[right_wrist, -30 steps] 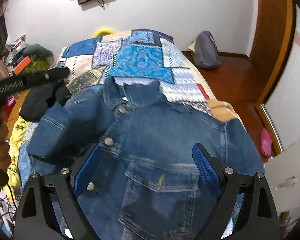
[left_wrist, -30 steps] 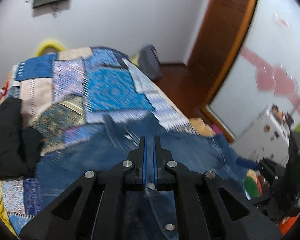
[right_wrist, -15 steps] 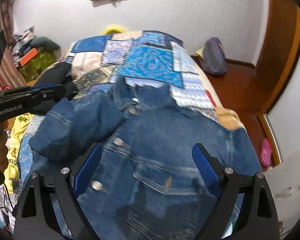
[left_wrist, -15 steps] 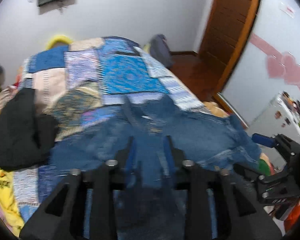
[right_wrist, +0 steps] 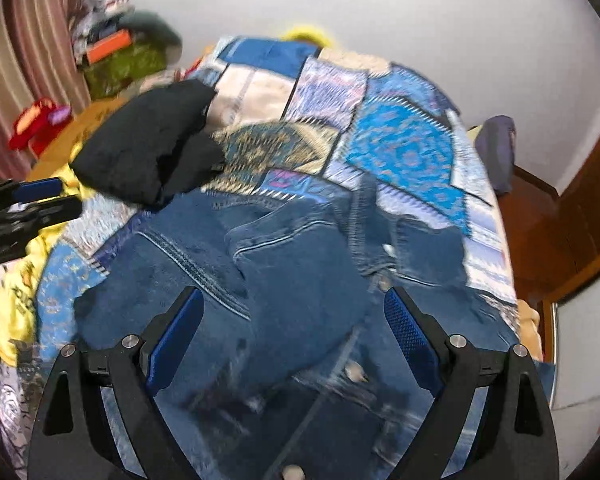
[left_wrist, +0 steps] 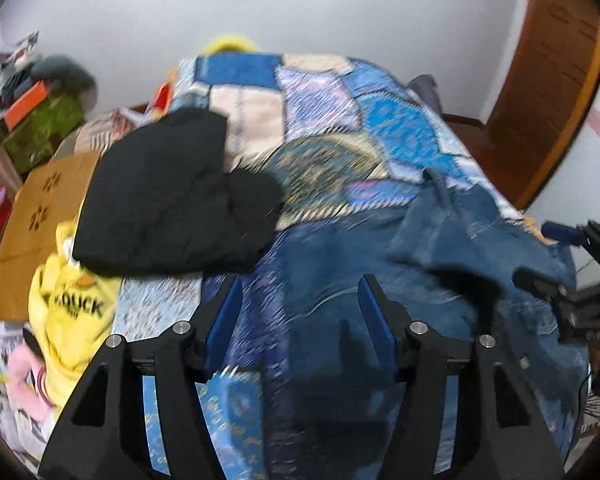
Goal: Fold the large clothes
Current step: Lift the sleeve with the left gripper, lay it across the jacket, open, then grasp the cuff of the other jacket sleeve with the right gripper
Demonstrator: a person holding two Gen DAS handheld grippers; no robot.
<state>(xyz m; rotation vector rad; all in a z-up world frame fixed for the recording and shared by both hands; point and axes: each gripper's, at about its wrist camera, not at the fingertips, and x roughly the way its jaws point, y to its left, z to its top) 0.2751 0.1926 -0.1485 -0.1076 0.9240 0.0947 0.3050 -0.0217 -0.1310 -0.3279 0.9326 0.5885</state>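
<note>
**Two claws apart above a half-folded denim jacket**

Both claws are spread wide with nothing between their blue-padded fingers. From where I stand, the left claw [left_wrist: 300, 316] hangs over the near left edge of the bed, above the spot where the dark blue denim jacket [left_wrist: 420, 280] meets the blue patchwork bedspread [left_wrist: 380, 128]. The right claw [right_wrist: 292, 328] hovers right over the jacket's [right_wrist: 284, 264] middle, holding no cloth.

The jacket lies across the near end of the bed, one sleeve or side panel laid over its body, the collar toward the far side. The pictures are blurred, so the exact edges are hard to read.

Just beyond its left shoulder sits a rumpled black garment [left_wrist: 168, 200], touching or nearly touching the denim. A yellow printed shirt [left_wrist: 72, 308] lies bunched at the bed's left edge, beside a flat brown cardboard sheet [left_wrist: 48, 192].

I'd judge the fold is partway: one side in, the other still to come. To do it well, each claw should pinch one layer of a true edge, shoulder seam and hem, not a bunched handful. Thick denim holds a crease but drags, so lift clear before carrying across, and keep away from the black garment.
</note>
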